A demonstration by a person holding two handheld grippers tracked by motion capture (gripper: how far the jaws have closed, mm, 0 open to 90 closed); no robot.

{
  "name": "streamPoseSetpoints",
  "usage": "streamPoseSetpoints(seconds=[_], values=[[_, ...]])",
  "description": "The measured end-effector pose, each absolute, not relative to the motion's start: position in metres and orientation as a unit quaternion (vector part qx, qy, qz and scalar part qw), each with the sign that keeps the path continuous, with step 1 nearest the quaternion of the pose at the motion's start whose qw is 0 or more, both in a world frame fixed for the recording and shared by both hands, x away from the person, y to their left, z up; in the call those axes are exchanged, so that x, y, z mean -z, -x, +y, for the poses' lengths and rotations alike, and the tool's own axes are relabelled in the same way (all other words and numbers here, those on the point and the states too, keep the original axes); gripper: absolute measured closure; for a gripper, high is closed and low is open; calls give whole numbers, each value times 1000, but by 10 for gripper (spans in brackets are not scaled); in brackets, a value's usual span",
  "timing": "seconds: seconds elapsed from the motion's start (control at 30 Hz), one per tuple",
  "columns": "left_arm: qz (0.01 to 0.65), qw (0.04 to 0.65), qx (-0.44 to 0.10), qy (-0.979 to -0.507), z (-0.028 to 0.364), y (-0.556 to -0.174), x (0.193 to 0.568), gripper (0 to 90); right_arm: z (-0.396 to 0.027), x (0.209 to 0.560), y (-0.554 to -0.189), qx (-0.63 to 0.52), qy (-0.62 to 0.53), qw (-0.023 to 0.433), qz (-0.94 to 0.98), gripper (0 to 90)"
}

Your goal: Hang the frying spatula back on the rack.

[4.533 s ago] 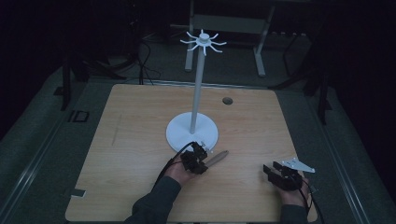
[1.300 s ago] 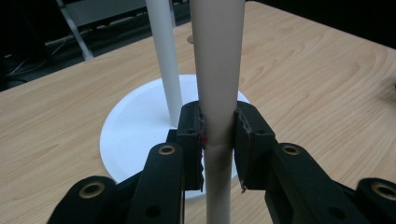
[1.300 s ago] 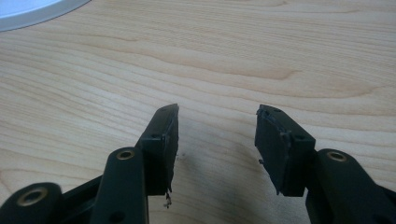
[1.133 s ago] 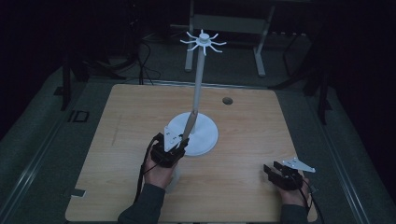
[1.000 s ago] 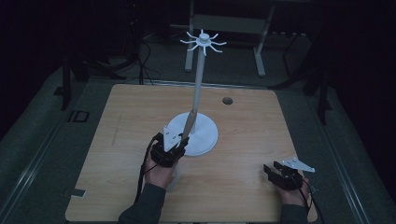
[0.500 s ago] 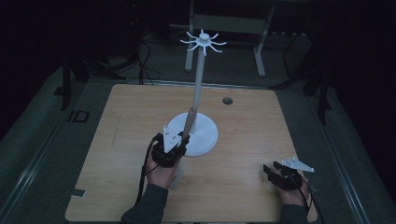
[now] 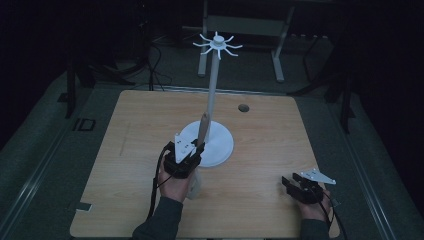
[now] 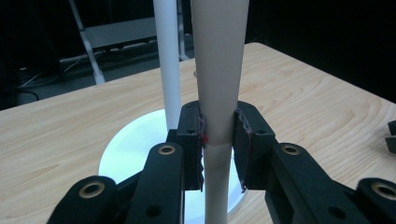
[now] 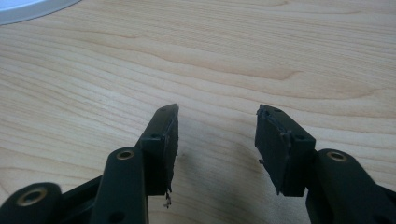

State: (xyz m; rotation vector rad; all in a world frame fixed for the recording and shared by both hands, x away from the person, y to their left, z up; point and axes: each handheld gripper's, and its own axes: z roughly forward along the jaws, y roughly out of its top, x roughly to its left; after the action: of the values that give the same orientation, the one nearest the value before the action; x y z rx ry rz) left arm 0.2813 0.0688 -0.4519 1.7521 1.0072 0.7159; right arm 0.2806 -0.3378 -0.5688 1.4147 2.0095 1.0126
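The left gripper's point(image 8: 218, 140) fingers point(image 8: 189, 135) were clamped on a pale tapered rod point(image 8: 217, 70), one pad on each side, the rod standing nearly upright between them. It rose just in front of the stand's point(image 7: 212, 145) white pole point(image 8: 167, 60), above the round base. The right gripper's point(image 9: 217, 135) fingers point(image 9: 163, 135) stood wide with nothing between them, low over the bare tabletop point(image 9: 233, 56), well apart from the stand near the front right corner.
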Motion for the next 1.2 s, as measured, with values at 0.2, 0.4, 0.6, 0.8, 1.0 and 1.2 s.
streamPoseSetpoints(seconds=[0.2,0.4,0.6,0.8,1.0,1.2], values=[[411,488,-303,-708,68,-280,448,743,-338,569,-281,-370,-517,239,734,491],[407,495,-309,-703,67,-280,445,745,-338,569,-281,-371,-518,238,733,490],[406,498,-305,-703,66,-282,444,745,-338,569,-281,-370,-517,239,734,490],[403,505,-304,-700,67,-283,441,745,-338,569,-281,-370,-517,239,734,489],[401,509,-310,-695,68,-284,437,744,-338,569,-281,-370,-517,238,734,489],[401,511,-312,-693,66,-286,433,744,-338,569,-281,-370,-517,239,734,488]])
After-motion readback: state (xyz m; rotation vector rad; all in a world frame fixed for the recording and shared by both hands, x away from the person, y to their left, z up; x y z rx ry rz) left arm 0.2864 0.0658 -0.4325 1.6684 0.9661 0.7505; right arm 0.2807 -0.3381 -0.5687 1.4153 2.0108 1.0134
